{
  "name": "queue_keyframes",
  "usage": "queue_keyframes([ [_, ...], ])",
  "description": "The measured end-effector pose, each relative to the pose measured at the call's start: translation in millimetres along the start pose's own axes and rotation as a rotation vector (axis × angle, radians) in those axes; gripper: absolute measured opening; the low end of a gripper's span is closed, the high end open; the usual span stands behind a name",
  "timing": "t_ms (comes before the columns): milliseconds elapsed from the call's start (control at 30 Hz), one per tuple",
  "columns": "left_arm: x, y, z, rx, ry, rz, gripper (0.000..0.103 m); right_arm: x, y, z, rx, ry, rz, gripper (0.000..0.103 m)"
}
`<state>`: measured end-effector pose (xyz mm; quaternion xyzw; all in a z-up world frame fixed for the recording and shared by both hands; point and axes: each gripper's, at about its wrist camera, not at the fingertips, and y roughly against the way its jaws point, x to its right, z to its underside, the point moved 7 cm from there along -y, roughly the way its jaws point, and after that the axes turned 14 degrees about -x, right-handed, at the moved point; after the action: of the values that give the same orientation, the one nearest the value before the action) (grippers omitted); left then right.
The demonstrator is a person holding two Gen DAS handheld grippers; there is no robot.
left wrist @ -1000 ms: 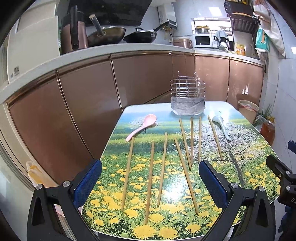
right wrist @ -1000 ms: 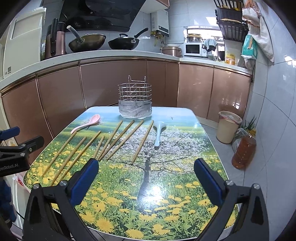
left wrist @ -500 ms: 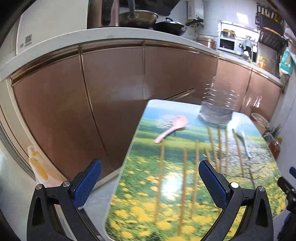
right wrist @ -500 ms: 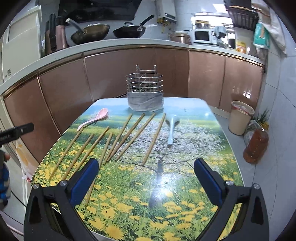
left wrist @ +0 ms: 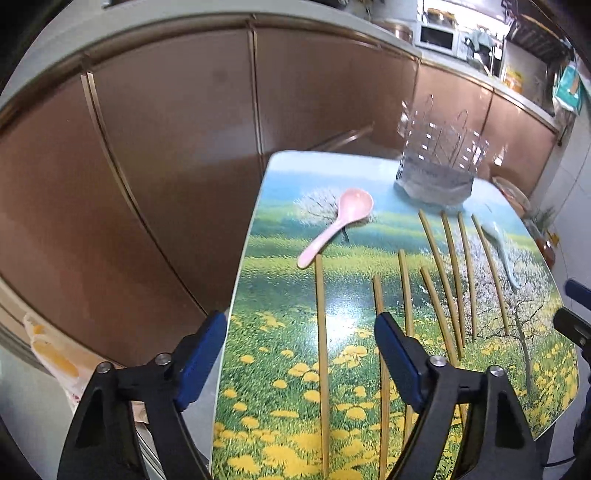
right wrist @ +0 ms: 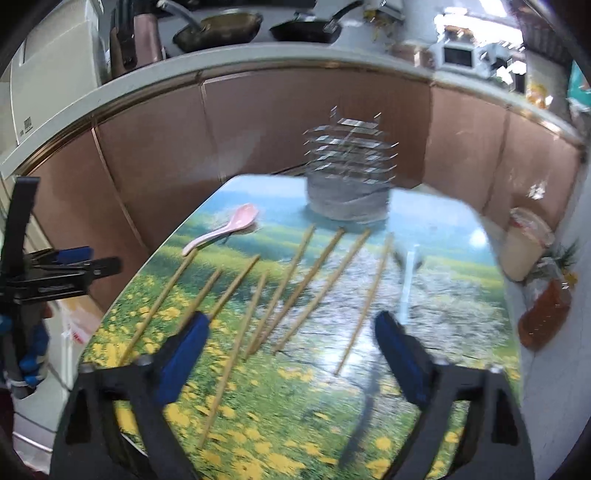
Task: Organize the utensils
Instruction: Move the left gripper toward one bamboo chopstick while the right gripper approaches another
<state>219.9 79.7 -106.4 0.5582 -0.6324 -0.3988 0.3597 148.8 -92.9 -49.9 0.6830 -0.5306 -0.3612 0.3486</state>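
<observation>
Several wooden chopsticks lie side by side on the flower-print table. A pink spoon lies at the far left and a pale blue spoon at the right. A wire utensil holder stands at the table's far end. My left gripper hovers over the near left edge. Its jaws are closing, astride the leftmost chopstick without touching it. My right gripper hangs above the middle chopsticks, jaws closing on nothing. That view is blurred; it shows the pink spoon and holder.
Brown kitchen cabinets curve close behind and left of the table. Pans sit on the counter. A bin and an orange bottle stand on the floor at the table's right.
Both grippers' jaws have narrowed. The left gripper swung out to the left and now sits closer over the table's left edge. The right gripper moved in over the chopsticks.
</observation>
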Motion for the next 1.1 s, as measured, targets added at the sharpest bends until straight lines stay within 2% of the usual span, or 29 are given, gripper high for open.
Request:
queue_keyframes([
  [33,1,-4,-3,-0.012,-0.011,0.011,0.075,-2,-6,-3,-0.016,0.007,-0.007,0.062],
  [100,4,-11,-8,-0.034,-0.032,0.031,0.067,-6,-16,-9,-0.052,0.019,-0.031,0.052],
  [167,6,-19,-11,-0.060,-0.049,0.046,0.061,-11,-27,-15,-0.088,0.031,-0.065,0.046],
  [233,7,-31,-14,-0.090,-0.061,0.057,0.055,-17,-37,-20,-0.124,0.049,-0.097,0.036],
  [433,9,-61,-23,-0.176,-0.085,0.088,0.046,-33,-76,-41,-0.259,0.113,-0.152,0.021],
  [533,9,-72,-28,-0.222,-0.096,0.100,0.041,-36,-95,-51,-0.329,0.131,-0.156,0.019],
  [767,8,-97,-37,-0.331,-0.113,0.107,0.041,-34,-134,-73,-0.485,0.108,-0.155,0.019],
  [1100,6,-112,-42,-0.423,-0.095,0.114,0.040,-33,-158,-92,-0.594,0.083,-0.154,0.019],
])
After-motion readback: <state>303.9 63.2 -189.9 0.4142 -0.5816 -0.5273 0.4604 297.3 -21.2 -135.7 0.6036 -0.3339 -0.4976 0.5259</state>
